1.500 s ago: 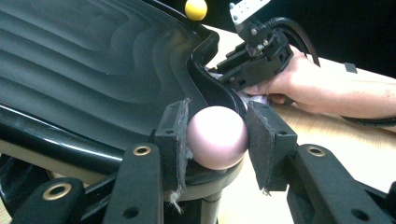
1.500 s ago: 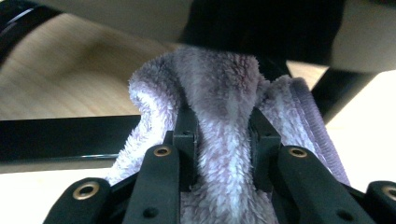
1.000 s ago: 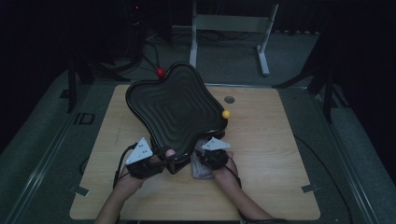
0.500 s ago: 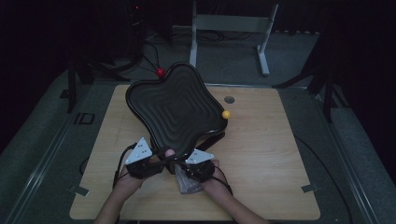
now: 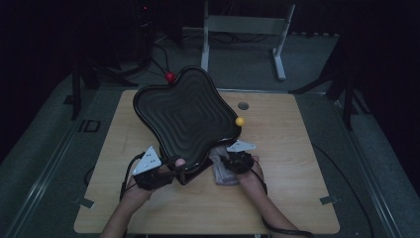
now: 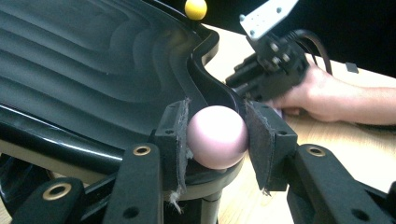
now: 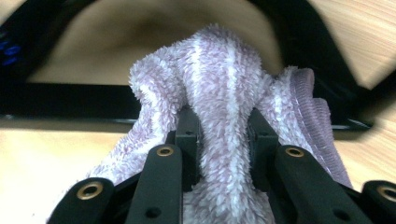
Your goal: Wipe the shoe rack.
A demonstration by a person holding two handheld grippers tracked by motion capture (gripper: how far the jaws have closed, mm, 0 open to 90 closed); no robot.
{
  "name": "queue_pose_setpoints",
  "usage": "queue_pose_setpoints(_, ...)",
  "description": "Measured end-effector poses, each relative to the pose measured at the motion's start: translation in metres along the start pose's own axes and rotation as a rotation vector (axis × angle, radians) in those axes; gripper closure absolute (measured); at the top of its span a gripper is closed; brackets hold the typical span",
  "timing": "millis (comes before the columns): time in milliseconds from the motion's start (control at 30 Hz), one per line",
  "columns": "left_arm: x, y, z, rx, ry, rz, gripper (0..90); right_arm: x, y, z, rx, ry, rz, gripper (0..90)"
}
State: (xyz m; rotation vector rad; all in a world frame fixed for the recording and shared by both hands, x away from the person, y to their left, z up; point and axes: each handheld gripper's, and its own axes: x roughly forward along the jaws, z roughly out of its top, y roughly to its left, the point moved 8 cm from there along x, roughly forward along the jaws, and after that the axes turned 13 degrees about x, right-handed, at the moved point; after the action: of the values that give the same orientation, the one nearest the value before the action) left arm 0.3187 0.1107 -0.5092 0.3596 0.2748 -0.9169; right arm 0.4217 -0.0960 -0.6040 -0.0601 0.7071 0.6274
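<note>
Lilac fluffy terry cloth (image 7: 224, 116) sits clamped in your right hand-held gripper (image 7: 223, 135), low on pale wooden surface (image 5: 297, 148), just beside near edge of glossy black wavy-rimmed ridged tray (image 5: 185, 121). Tray tilts up, propped by your left hand-held gripper (image 6: 217, 140), whose pads squeeze smooth pink ball (image 6: 217, 136) at tray's near rim. Cloth lies right of that grip; tray face rises up and away from it. Right hand nearer to wipe.

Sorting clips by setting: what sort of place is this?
Probably a lab or recording workspace, not a home: a bare wooden table in a dark room, cables on the floor, and a metal stand behind it.
</note>
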Motion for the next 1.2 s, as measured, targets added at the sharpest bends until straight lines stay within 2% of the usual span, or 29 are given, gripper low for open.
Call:
queue_pose_setpoints(67,0.000,0.000,0.000,-0.002,-0.003,-0.002,60.4,0.000,-0.014,0.002,0.036,-0.014,-0.035,71.9)
queue_pose_setpoints(167,0.000,0.000,0.000,-0.002,-0.004,-0.004,60.4,0.000,-0.026,0.005,0.085,-0.020,-0.041,71.8)
queue_pose_setpoints(267,0.001,0.000,0.000,-0.002,-0.005,-0.005,60.4,0.000,-0.025,0.010,0.078,-0.022,-0.050,71.3)
queue_pose_setpoints(300,0.001,0.000,0.000,-0.001,-0.006,-0.004,60.4,0.000,-0.024,0.012,0.063,-0.033,-0.053,71.2)
queue_pose_setpoints(400,0.001,0.000,0.000,0.004,-0.004,-0.002,60.4,0.002,-0.021,0.019,0.071,-0.053,-0.052,71.1)
queue_pose_setpoints(500,0.001,0.000,0.000,-0.001,-0.008,-0.005,60.4,0.001,-0.018,0.027,0.049,-0.081,-0.056,70.9)
queue_pose_setpoints(600,0.001,0.000,0.000,0.003,-0.003,-0.002,60.4,0.011,-0.019,0.023,0.060,-0.049,-0.066,71.2)
queue_pose_setpoints(667,0.001,0.000,0.000,0.002,-0.004,-0.002,60.4,0.012,-0.016,0.022,0.061,-0.058,-0.080,71.7)
queue_pose_setpoints(700,0.001,0.000,0.000,0.000,-0.003,-0.004,60.4,0.012,-0.015,0.021,0.048,-0.053,-0.087,71.7)
queue_pose_setpoints(767,0.001,0.000,0.000,0.003,0.000,-0.003,60.4,0.011,-0.011,0.020,0.050,-0.039,-0.065,71.7)
queue_pose_setpoints(867,0.001,0.000,0.000,0.001,-0.005,-0.001,60.4,0.010,-0.001,0.017,0.021,-0.026,-0.038,71.8)
queue_pose_setpoints(900,0.001,0.000,0.000,0.002,-0.005,-0.001,60.4,0.010,0.004,0.016,0.020,-0.021,-0.020,71.8)
queue_pose_setpoints(1000,0.001,0.000,0.000,0.005,-0.008,0.001,60.4,0.009,0.024,0.011,-0.023,-0.010,0.028,71.8)
queue_pose_setpoints(1200,0.001,-0.001,-0.001,0.005,-0.019,0.006,60.4,0.010,0.062,0.003,-0.064,0.012,0.120,71.8)
